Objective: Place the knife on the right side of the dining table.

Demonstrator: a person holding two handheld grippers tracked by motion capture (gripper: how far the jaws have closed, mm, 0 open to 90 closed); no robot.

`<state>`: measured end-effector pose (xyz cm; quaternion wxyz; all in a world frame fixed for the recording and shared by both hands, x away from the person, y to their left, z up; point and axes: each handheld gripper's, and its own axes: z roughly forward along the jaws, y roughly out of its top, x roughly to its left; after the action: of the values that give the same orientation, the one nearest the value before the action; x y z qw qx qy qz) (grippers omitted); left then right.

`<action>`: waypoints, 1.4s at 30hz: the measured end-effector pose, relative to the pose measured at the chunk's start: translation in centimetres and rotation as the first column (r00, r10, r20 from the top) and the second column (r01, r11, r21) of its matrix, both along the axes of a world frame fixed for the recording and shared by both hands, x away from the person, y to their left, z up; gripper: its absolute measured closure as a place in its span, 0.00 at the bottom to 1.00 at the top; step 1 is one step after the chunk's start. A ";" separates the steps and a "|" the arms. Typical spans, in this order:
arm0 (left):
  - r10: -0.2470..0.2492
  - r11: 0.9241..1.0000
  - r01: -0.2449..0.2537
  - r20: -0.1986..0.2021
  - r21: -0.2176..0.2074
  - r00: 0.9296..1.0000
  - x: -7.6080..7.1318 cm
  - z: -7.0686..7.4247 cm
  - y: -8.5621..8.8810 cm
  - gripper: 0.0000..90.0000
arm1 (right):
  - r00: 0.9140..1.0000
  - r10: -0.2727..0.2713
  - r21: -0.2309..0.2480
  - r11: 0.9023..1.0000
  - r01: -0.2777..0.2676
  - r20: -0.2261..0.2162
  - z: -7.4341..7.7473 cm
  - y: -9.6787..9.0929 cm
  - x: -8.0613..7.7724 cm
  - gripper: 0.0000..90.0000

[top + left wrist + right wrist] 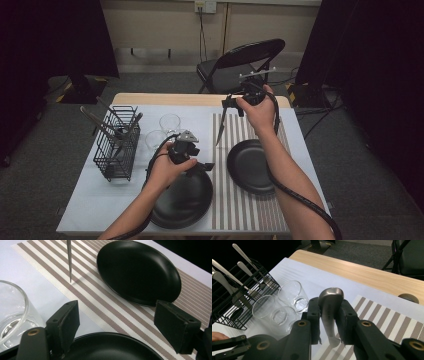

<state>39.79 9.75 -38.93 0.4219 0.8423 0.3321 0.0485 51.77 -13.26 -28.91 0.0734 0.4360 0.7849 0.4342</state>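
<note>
My right gripper (231, 106) is shut on the handle of a metal knife (220, 131). The blade hangs down with its tip just above the striped placemat (235, 210). In the right gripper view the black pads (314, 315) clamp the rounded handle (330, 307) from both sides. In the left gripper view the blade (70, 262) points at the mat left of a black plate (140, 270). My left gripper (204, 167) is open and holds nothing. It hovers over the rim of the nearer black plate (182, 202), whose rim (110, 345) lies beneath the spread jaws.
A black wire basket (117, 145) with several pieces of cutlery stands at the left. Three clear glasses (289, 293) stand between it and the mat, one close to my left jaw (12, 312). A folding chair (240, 65) stands behind the table.
</note>
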 end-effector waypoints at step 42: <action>0.000 1.000 0.000 0.005 0.010 1.000 1.4 -1.3 -0.9 0.23 | 0.999 -0.043 0.006 0.999 0.043 -0.015 -0.8 -2.3 2.0 0.83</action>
<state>41.21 8.83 -40.24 0.4185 0.8443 0.3306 0.0524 53.76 -15.55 -29.71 0.0756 0.4564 0.7744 0.4317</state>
